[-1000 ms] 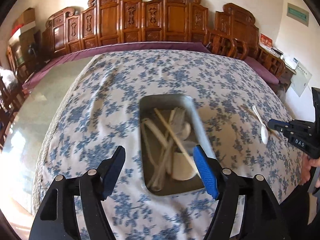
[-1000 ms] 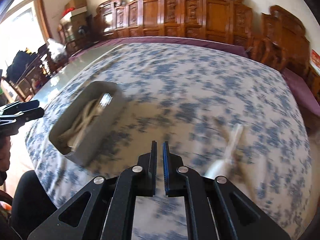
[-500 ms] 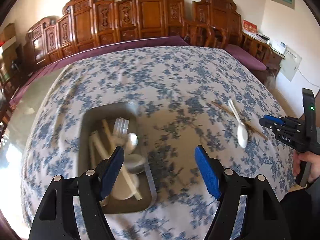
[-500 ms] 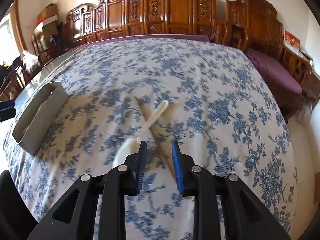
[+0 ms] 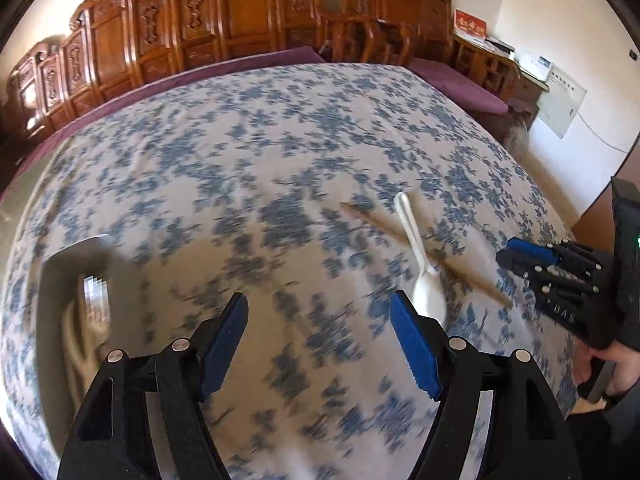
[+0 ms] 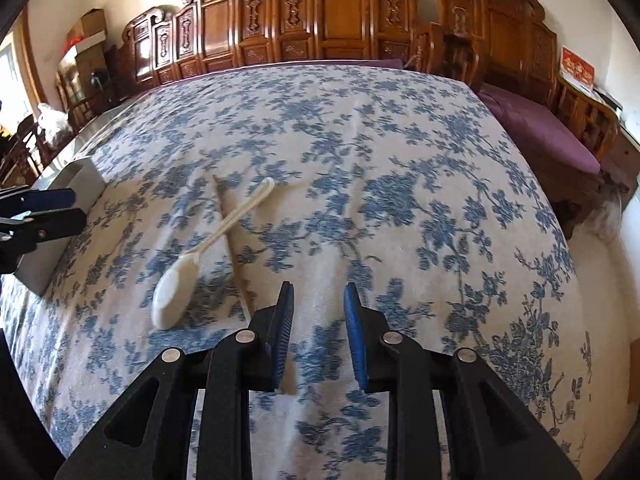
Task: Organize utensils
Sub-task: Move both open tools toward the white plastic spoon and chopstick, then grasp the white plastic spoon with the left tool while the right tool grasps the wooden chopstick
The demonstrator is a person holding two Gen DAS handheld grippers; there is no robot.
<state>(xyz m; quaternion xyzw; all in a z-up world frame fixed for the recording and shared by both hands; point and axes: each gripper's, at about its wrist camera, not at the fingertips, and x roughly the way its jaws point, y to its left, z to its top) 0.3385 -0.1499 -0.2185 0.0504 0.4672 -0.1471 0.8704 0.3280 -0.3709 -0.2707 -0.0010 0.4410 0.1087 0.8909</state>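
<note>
A white spoon (image 6: 208,252) lies on the floral tablecloth, crossing a brown wooden chopstick (image 6: 234,246). Both also show in the left wrist view, the spoon (image 5: 420,256) over the chopstick (image 5: 424,254). A grey metal tray (image 5: 68,304) holding several utensils sits at the left; its wall shows in the right wrist view (image 6: 60,236). My left gripper (image 5: 318,330) is open and empty, just left of the spoon bowl. My right gripper (image 6: 318,304) is open and empty, to the right of the spoon and chopstick.
The tablecloth (image 6: 380,168) covers a large table with a purple cover at its far edge (image 6: 536,128). Carved wooden chairs (image 6: 340,12) line the back wall. The right gripper body and hand appear at the right of the left wrist view (image 5: 568,280).
My left gripper has swung right, from over the tray toward the spoon. My right gripper has opened from shut and moved to the right of the spoon.
</note>
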